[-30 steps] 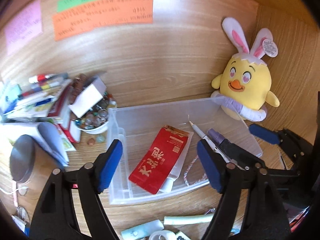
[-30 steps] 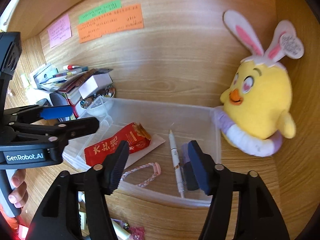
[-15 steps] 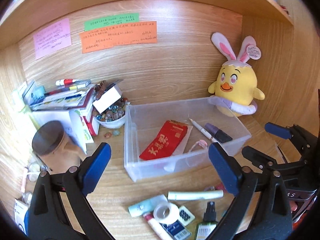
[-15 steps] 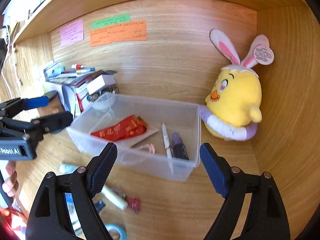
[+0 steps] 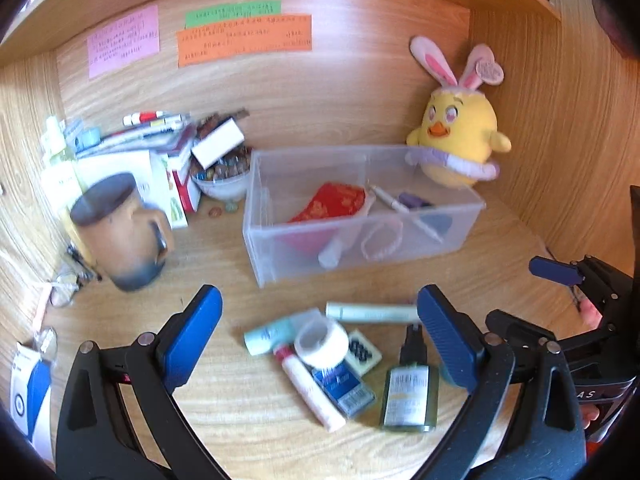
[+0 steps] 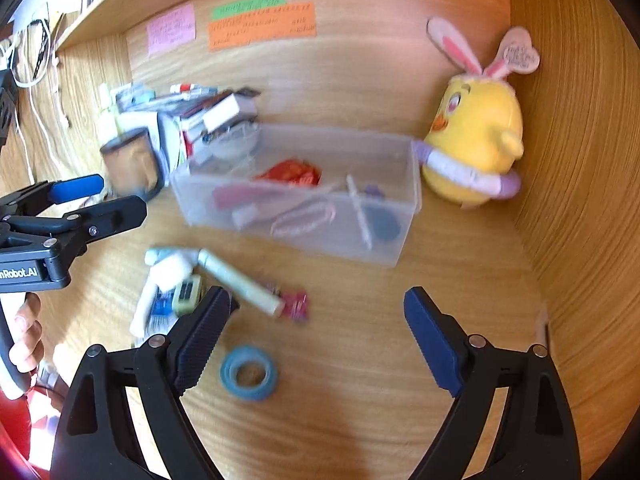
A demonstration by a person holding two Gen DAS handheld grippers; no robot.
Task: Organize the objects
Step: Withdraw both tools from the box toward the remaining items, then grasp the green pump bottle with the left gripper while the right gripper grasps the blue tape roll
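A clear plastic bin (image 5: 460, 222) (image 6: 394, 246) stands on the wooden desk and holds a red packet (image 5: 332, 206), a white pen (image 5: 390, 200), a purple marker and a pink cord. In front of it lies a heap of loose items: a pale green tube (image 5: 372, 312) (image 6: 240, 282), a white tape roll (image 5: 322, 340), a dark bottle (image 5: 408, 390), a small tube (image 5: 312, 392). A blue tape roll (image 6: 249, 373) lies apart. My left gripper (image 5: 320, 340) is open and empty above the heap. My right gripper (image 6: 316, 338) is open and empty, above bare desk near the blue tape.
A yellow bunny-eared plush (image 5: 458, 140) sits in the back right corner against the bin. A brown lidded cup (image 5: 118, 228), stacked books and boxes (image 5: 160, 148) and a bowl of marbles (image 5: 222, 178) crowd the left. Wooden walls close the back and right.
Both grippers have pulled back from over the bin toward the desk's front, so the heap of loose items has come into view. Both stay open.
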